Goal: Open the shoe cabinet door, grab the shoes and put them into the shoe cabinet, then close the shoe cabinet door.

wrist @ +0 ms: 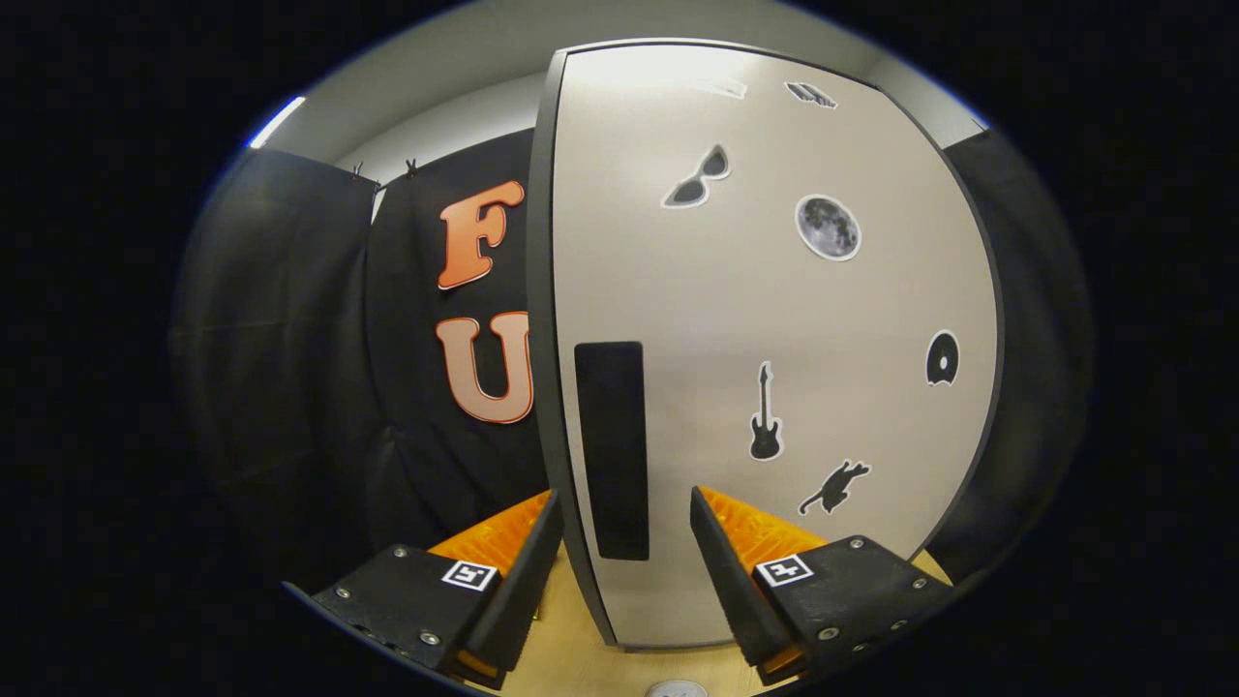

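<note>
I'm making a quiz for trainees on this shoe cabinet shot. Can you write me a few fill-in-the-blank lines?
1. The gripper fingers are ____, straddling the door's edge.
2. The handle is a dark ____ strip.
3. The sticker just below the guitar sticker shows a ____.

Missing words: open; vertical; cat

A recording booth, not a home: black cloth walls [290, 339] clipped up around a sticker-dotted cabinet door [774, 319].

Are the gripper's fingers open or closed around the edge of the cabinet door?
Open. The gripper has its fingers spread, with the door edge and its dark handle strip between them; neither finger clearly presses on the door.
</note>
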